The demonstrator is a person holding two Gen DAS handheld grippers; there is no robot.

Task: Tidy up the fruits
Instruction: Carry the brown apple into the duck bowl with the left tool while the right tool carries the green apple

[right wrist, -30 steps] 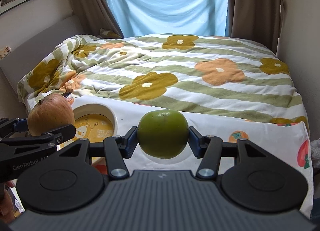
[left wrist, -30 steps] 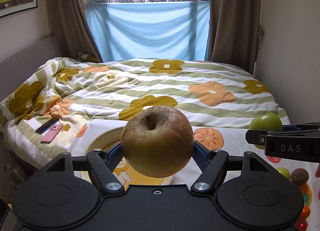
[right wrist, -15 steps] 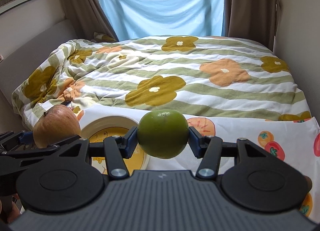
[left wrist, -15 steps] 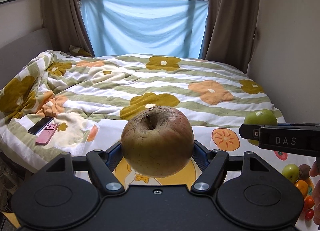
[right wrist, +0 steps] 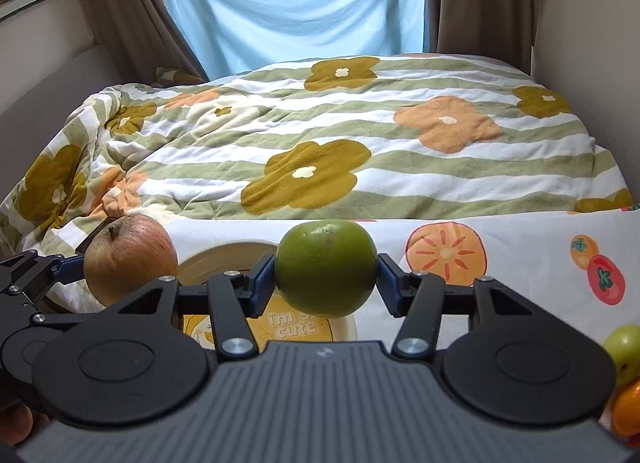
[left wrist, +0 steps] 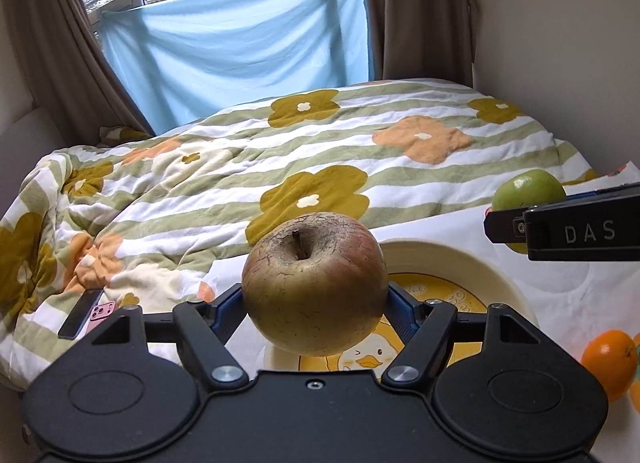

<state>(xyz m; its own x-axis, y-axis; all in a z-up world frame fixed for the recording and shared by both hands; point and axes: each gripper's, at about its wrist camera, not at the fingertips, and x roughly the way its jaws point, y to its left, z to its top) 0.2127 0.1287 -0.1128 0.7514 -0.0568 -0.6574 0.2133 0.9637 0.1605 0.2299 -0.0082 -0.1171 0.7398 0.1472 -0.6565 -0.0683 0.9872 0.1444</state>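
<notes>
Fruits were mid-sort: brown apple (left wrist: 314, 283) clamped in left gripper (left wrist: 315, 305), held above the plate (left wrist: 472, 267) w/ duck print. Green apple (right wrist: 325, 267) clamped in right gripper (right wrist: 326, 283), hanging over the plate's far rim in the right wrist view. Both grippers sat side by side, each visible in the other's view. Plate lay on a fruit-print cloth (right wrist: 520, 255) on the bed (right wrist: 320, 135). Orange (left wrist: 610, 359) lay on cloth to the right of plate. Two phones (left wrist: 86, 313) lay on the blanket at left.
</notes>
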